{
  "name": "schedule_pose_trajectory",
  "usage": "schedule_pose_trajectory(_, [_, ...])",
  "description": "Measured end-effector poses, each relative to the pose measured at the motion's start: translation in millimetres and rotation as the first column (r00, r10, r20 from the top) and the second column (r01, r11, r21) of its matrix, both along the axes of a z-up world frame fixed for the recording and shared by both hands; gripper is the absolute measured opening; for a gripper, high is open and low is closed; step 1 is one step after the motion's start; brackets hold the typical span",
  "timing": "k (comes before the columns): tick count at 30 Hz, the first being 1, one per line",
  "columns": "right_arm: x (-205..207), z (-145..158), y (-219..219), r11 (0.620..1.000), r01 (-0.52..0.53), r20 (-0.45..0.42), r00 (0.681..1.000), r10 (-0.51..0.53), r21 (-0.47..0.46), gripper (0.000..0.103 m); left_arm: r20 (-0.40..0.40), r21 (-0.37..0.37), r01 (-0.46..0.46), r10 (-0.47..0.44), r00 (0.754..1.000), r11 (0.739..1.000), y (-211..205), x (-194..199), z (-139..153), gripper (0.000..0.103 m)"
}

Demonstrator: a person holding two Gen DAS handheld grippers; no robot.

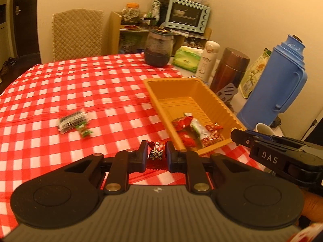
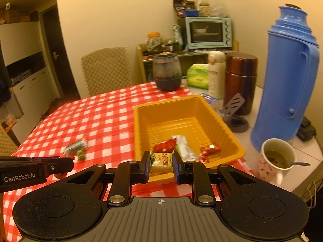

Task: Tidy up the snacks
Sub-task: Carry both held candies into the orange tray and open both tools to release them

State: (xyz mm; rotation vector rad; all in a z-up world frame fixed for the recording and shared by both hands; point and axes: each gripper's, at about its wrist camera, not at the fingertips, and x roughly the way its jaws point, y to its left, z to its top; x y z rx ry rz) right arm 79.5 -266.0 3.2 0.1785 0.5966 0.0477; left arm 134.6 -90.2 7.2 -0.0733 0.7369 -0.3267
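My left gripper is shut on a red wrapped candy, held just left of the near corner of the orange tray. My right gripper is shut on a yellow wrapped candy, at the near rim of the orange tray. The tray holds several red and green-white snack packets. A dark packet and a small green candy lie on the red checked tablecloth, left of the tray.
Right of the tray stand a blue thermos, a brown flask, a white bottle and a mug with a spoon. A dark jar and green tissue pack sit behind. A chair stands at the far side.
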Motion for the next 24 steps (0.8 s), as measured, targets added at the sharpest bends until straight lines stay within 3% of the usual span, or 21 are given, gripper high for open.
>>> schedule_pose_trajectory(9, [9,-3,-33,0.998,0.060,-0.008,0.998,-0.060,0.006,0.023,-0.001,-0.009,0.058,-0.058,0.998,0.998,-35,21,0,0.017])
schedule_pose_trajectory(24, [42,-11,-60,0.997,0.072,-0.023,0.997,-0.071,0.009,0.023,-0.025,-0.007,0.108,-0.108,0.994,0.994,-73,58,-14,0.017])
